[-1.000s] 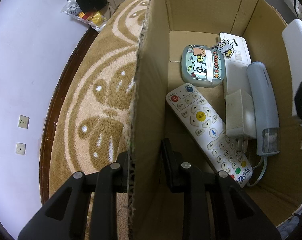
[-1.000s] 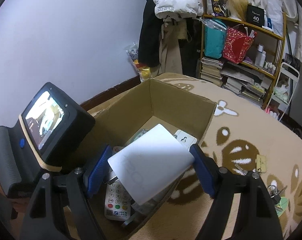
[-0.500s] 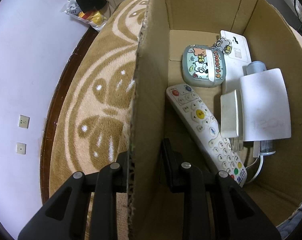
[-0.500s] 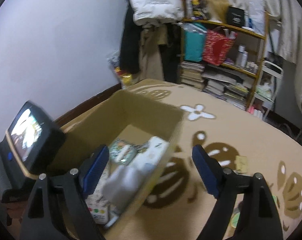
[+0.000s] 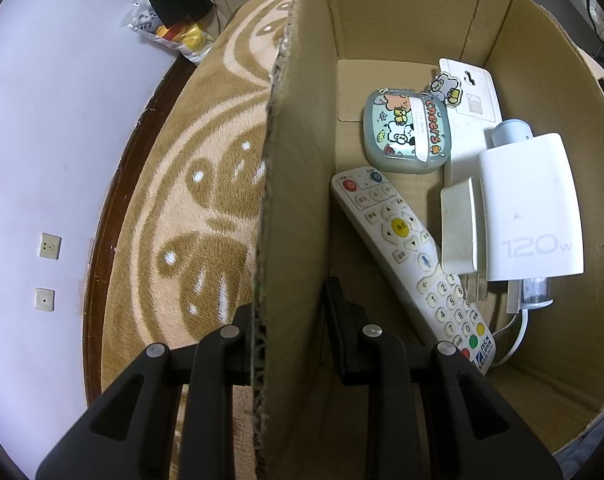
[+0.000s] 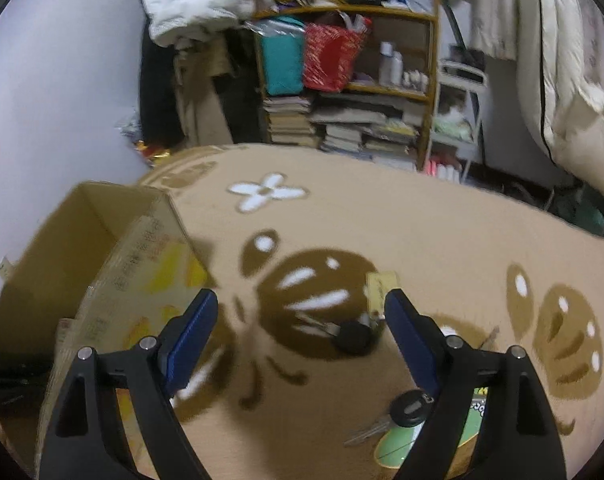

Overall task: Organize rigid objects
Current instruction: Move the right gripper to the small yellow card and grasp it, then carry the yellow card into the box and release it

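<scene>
My left gripper (image 5: 294, 312) is shut on the near wall of the cardboard box (image 5: 298, 160), one finger outside and one inside. Inside lie a white remote (image 5: 409, 252), a white 120W charger (image 5: 529, 208), a cartoon case (image 5: 407, 136), a white card (image 5: 471, 88) and a smaller white adapter (image 5: 459, 232). My right gripper (image 6: 302, 328) is open and empty above the carpet, to the right of the box (image 6: 114, 276). A black-headed key (image 6: 351, 336) lies between its fingers; another key (image 6: 405, 412) lies near the right finger.
A brown patterned carpet (image 6: 381, 232) covers the floor. A small yellow tag (image 6: 379, 288) and a green item (image 6: 401, 440) lie on it near the keys. A cluttered shelf (image 6: 349, 80) with books stands behind. The wall (image 5: 42, 160) with sockets is at left.
My right gripper let go of the white charger, which now lies in the box, and swung right over the carpet. The left gripper has not moved.
</scene>
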Tool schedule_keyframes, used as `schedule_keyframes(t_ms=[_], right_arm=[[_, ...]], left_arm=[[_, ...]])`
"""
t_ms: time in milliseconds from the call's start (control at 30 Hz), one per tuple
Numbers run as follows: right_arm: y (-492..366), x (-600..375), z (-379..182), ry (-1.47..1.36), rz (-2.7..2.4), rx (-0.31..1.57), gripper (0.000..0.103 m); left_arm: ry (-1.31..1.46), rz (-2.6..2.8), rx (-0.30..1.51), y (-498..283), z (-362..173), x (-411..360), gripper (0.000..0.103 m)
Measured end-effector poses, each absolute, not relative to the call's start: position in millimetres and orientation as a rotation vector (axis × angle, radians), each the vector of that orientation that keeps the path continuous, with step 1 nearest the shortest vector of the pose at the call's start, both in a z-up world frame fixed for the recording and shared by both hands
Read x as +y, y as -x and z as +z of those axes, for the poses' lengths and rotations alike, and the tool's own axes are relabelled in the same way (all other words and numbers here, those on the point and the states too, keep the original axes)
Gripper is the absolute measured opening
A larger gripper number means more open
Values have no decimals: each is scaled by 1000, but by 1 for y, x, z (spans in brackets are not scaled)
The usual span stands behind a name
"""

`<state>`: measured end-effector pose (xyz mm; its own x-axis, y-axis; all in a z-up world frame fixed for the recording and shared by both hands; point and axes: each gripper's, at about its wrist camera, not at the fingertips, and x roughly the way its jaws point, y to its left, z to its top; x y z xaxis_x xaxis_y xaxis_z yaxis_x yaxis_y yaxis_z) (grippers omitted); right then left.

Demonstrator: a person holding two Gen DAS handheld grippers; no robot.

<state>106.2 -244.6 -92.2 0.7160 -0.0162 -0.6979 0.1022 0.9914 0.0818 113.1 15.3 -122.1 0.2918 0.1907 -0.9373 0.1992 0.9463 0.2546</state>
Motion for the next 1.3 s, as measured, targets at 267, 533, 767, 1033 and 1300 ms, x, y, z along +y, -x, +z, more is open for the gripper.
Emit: schedule_keyframes(t_ms=[267, 533, 767, 1033, 1300], right_arm=[[-117, -267, -128, -165, -112, 839, 90], [-128, -287, -146, -226, -171, 855, 76], [-129, -289, -152, -235, -176, 866, 6], [-121, -278, -142, -202, -170, 856, 3], [-114, -261, -113, -198, -113, 800, 3]], left_arm=[[-366, -4, 1280, -110, -121, 14, 24], [-369, -3, 1281, -109, -121, 12, 24], [-370, -4, 1281, -109, -121, 12, 24], [-384, -3, 1279, -109, -122, 11, 24], [-376, -2, 1280, -109, -122, 10, 24]])
